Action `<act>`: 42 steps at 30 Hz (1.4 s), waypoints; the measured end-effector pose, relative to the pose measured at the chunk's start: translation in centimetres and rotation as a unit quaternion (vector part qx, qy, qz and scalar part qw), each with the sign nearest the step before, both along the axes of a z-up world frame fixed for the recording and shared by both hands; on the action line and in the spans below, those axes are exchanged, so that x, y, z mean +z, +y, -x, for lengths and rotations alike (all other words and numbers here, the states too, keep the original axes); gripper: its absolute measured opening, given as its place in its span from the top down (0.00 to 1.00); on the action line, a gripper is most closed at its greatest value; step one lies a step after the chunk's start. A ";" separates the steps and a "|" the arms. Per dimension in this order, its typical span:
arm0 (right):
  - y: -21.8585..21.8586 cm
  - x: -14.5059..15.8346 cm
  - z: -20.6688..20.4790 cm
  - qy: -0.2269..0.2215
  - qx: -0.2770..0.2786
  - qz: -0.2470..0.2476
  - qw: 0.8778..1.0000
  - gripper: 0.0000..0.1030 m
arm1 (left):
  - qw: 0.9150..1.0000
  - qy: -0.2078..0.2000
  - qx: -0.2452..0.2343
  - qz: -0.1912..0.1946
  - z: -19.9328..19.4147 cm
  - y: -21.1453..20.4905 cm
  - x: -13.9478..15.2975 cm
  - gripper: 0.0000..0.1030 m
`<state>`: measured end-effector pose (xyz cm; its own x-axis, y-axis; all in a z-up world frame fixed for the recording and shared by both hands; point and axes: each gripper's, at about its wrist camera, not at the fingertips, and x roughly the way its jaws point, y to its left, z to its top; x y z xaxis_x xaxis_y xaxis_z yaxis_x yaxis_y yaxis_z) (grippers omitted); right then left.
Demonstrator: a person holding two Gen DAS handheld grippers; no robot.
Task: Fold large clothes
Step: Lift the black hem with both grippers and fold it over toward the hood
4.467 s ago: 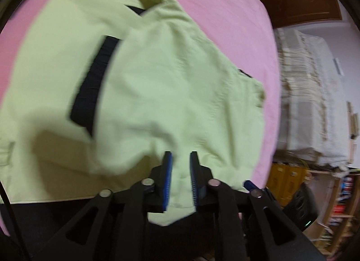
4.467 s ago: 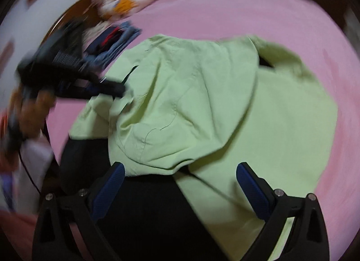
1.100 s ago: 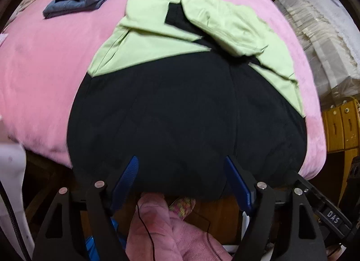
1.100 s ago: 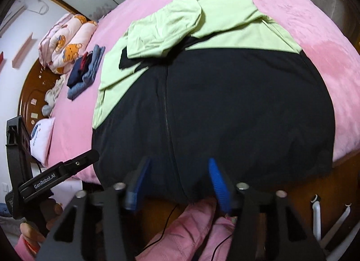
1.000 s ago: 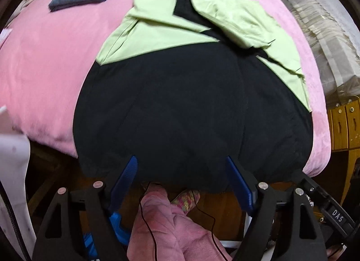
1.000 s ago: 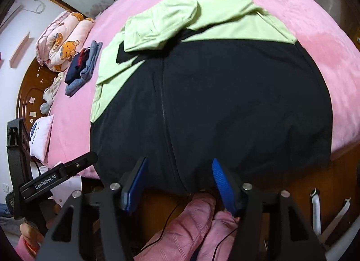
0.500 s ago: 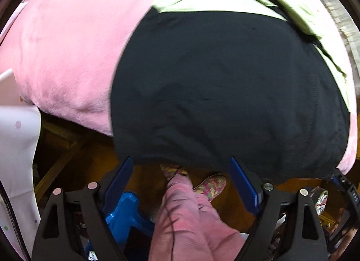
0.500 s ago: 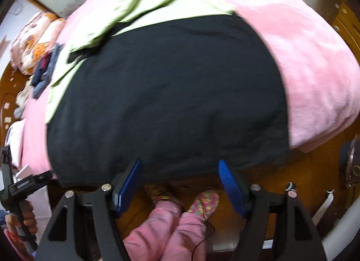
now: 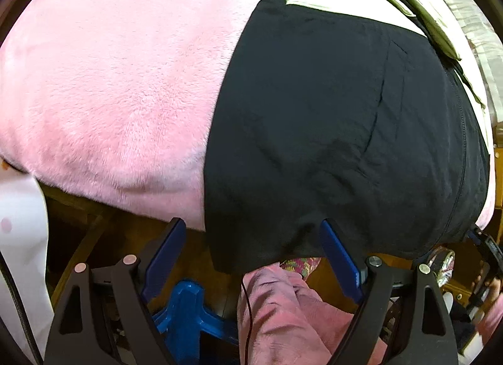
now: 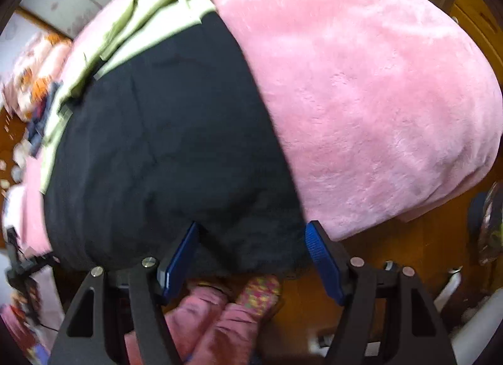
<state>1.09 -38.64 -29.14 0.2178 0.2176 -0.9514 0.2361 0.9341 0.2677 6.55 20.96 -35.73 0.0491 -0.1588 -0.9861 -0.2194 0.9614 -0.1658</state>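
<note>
Black-and-green jacket [image 9: 339,132] spread on the pink blanket [image 9: 119,81], its hem overhanging the near bed edge: left gripper [image 9: 254,255] and right gripper [image 10: 251,255], both open and empty, flank the hem's two corners, each apparently needing to pinch one for the fold.

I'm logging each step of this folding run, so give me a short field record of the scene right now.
garment: black and light-green jacket, spread flat, hem hanging over the bed edge
surface: pink blanket
left gripper: open, at the hem's left corner, not gripping
right gripper: open, at the hem's right corner, not gripping
below: person's pink trouser legs, wooden floor
</note>
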 end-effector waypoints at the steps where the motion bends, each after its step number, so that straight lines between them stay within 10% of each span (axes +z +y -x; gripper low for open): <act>1: 0.0 -0.5 -0.2 0.008 0.008 0.002 1.000 0.35 | 1.000 -0.003 -0.002 0.009 -0.1 0.3 -0.2 0.17; 9: 1.0 -1.0 -0.9 0.024 0.031 0.023 0.999 0.38 | 0.997 -0.030 0.021 0.074 -1.4 2.4 -0.9 0.17; 13: 0.6 -0.9 -1.3 0.044 0.006 0.017 0.999 0.71 | 0.991 -0.027 0.033 0.123 -1.4 3.1 -1.8 0.18; 17: -0.1 -0.3 -0.9 0.044 -0.003 -0.004 0.999 0.81 | 0.978 -0.020 0.066 0.195 -1.0 4.4 -2.9 0.18; 19: -0.1 0.0 -0.9 0.045 0.001 -0.007 0.999 0.82 | 0.972 -0.017 0.085 0.216 -0.7 5.1 -3.2 0.34; 21: -0.1 0.6 -0.9 0.042 0.005 -0.017 0.999 0.83 | 0.971 -0.005 0.096 0.217 -0.4 5.7 -3.7 0.84; 34: 4.5 5.4 -1.9 -0.010 0.056 -0.136 0.989 0.84 | 0.956 -0.032 0.179 0.231 1.7 5.6 -2.9 0.92; 42: 6.6 9.6 -3.3 -0.084 0.032 -0.278 0.956 0.85 | 0.945 -0.069 0.219 0.233 2.7 4.8 1.6 0.98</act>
<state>4.40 -32.07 -19.59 0.3271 0.6985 -0.6365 0.0921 0.6468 0.7571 3.87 25.80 -34.13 0.3338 -0.5083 -0.7939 -0.5243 0.5997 -0.6045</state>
